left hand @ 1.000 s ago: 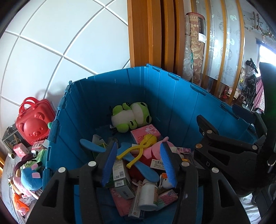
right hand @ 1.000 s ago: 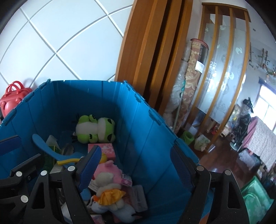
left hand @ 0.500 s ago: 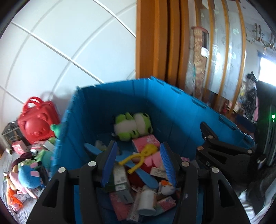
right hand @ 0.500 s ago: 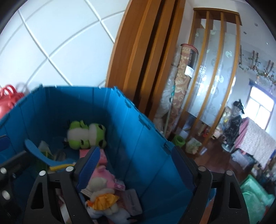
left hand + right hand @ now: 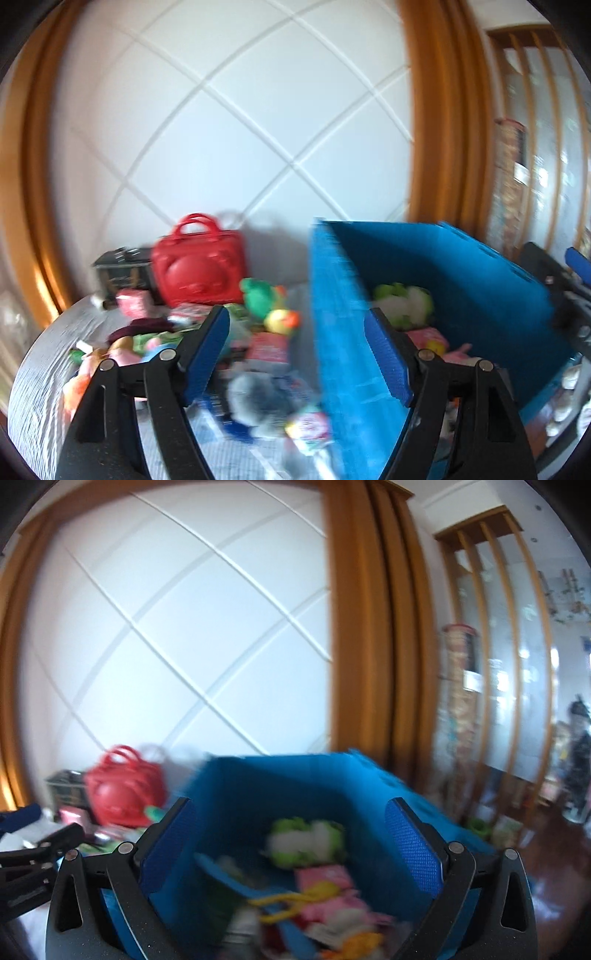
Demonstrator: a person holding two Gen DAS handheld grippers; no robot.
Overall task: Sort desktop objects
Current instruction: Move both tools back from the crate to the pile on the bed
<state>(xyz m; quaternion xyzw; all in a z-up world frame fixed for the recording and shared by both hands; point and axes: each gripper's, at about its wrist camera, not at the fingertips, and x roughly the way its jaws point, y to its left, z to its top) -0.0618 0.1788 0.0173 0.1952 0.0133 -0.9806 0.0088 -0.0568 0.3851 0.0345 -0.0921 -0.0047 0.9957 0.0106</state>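
Both hand-held grippers, left [image 5: 297, 356] and right [image 5: 288, 843], are spread and empty; steady the left, then descend on one loose grey plush toy [image 5: 258, 402] beside the blue plastic crate [image 5: 436, 295].

bin [image 5: 461, 273] blue | bag [image 5: 197, 266] red | frog plush [image 5: 306, 842] green-white

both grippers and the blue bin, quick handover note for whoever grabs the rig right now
Left gripper: open, empty, over the table's toy pile beside the bin's left wall.
Right gripper: open, empty, above the blue bin.
In the bin: green frog plush, pink box, other items.
Left to sort: red bag, green plush, grey plush, more. Frames are blurred.
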